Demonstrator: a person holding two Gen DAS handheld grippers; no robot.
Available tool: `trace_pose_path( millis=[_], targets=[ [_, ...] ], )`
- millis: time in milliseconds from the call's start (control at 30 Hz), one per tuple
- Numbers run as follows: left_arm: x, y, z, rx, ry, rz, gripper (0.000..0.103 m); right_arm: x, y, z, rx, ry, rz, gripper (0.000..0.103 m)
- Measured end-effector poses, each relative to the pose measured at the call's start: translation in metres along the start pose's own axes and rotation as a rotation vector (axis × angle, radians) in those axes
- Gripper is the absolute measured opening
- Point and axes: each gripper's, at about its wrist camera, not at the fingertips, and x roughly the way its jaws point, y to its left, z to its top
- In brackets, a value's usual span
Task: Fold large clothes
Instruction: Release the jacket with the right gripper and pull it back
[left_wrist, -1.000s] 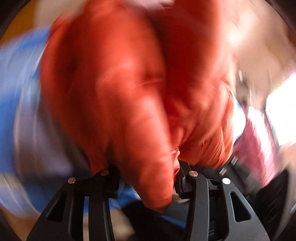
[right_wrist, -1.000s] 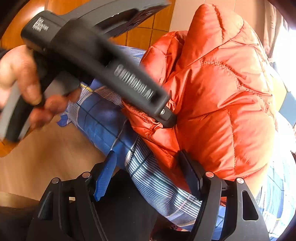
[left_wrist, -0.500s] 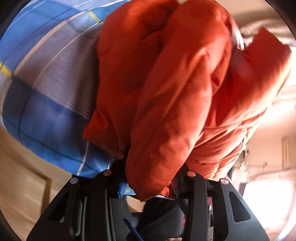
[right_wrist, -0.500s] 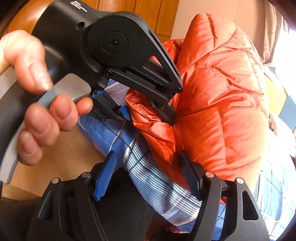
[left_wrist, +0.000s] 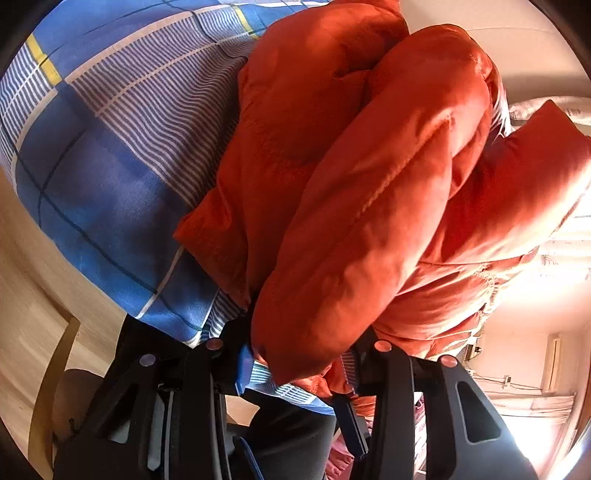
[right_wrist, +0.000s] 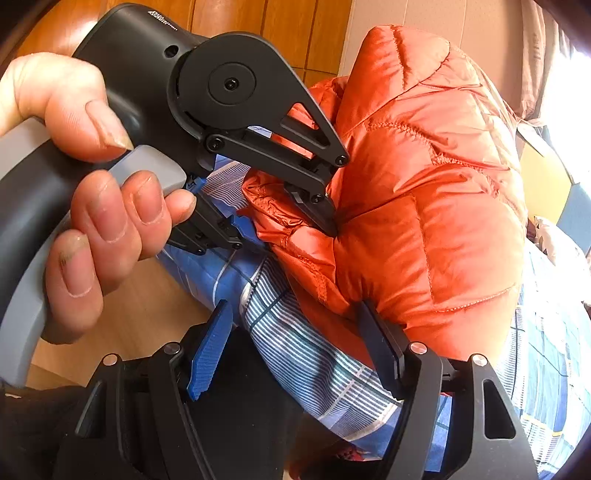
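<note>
**Orange puffer jacket gripped at the bed's edge**

The orange quilted puffer jacket (left_wrist: 369, 192) lies bunched on a blue checked bedsheet (left_wrist: 110, 155) with white stripes and small yellow squares, heaped at the near edge of the bed where the sheet curves down toward a pale wood floor (left_wrist: 29, 314).

The left gripper (left_wrist: 295, 365) is clamped on a thick padded fold of the jacket: the fold fills the gap between its two black fingers and bulges out above them, with a blue pad (left_wrist: 243, 369) pressed against its left side. Seen from the right wrist camera, the same tool reaches in from the upper left, held by the person's left hand (right_wrist: 92, 206) with fingers wrapped around its grey trigger, and its dark fingertip digs into a crease in the jacket (right_wrist: 424, 184).

The right gripper (right_wrist: 295, 350) stands wide. Its blue left pad (right_wrist: 208, 354) hangs free in the air over the edge of the sheet (right_wrist: 314, 350), touching nothing. Its dark right finger (right_wrist: 380, 350) sits against the jacket's lower edge where it overhangs the sheet; whether it presses in or only touches cannot be told. Striped sheet and a little of the jacket's hem lie between the jaws.

Behind the bed, orange-brown wood panelling (right_wrist: 258, 22) meets a pale wall.
</note>
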Motion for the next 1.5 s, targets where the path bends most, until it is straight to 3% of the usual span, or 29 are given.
trace_pose_path(
  millis=[133, 233, 500, 533, 600, 733, 800, 900, 1000, 1133, 1267, 1500],
  targets=[
    [-0.003, 0.003, -0.005, 0.019, -0.001, 0.006, 0.039, -0.001, -0.003, -0.001, 0.002, -0.002, 0.007, 0.07],
    [-0.001, -0.015, 0.0, 0.054, -0.001, 0.015, 0.039, -0.004, -0.007, 0.002, 0.003, 0.002, 0.012, 0.07],
    [0.002, -0.039, 0.003, 0.229, -0.013, 0.065, 0.039, -0.018, -0.029, 0.02, 0.025, 0.026, -0.003, 0.07],
    [0.0, -0.044, 0.003, 0.262, -0.018, 0.077, 0.039, -0.021, -0.032, 0.022, 0.026, 0.025, -0.018, 0.075],
    [-0.001, -0.052, 0.0, 0.352, -0.031, 0.108, 0.039, -0.028, -0.043, 0.025, 0.053, -0.002, -0.048, 0.085],
    [-0.005, -0.073, -0.009, 0.522, -0.054, 0.177, 0.039, -0.05, -0.074, 0.023, 0.154, -0.134, -0.167, 0.085],
    [-0.005, -0.084, -0.016, 0.609, -0.075, 0.229, 0.039, -0.048, -0.1, 0.022, 0.303, -0.081, -0.264, 0.085],
    [-0.005, -0.095, -0.024, 0.675, -0.108, 0.277, 0.039, -0.044, -0.164, 0.0, 0.839, 0.017, -0.289, 0.085],
    [-0.005, -0.1, -0.031, 0.706, -0.13, 0.294, 0.039, -0.045, -0.196, -0.003, 1.087, 0.008, -0.328, 0.082],
    [-0.003, -0.105, -0.045, 0.769, -0.131, 0.307, 0.039, -0.035, -0.202, 0.027, 1.128, -0.018, -0.333, 0.072],
    [-0.011, -0.118, -0.059, 0.839, -0.129, 0.316, 0.039, -0.014, -0.186, 0.06, 1.075, -0.022, -0.356, 0.071],
    [-0.015, -0.114, -0.063, 0.917, -0.121, 0.305, 0.039, -0.004, -0.172, 0.076, 1.04, -0.014, -0.394, 0.065]
  ],
)
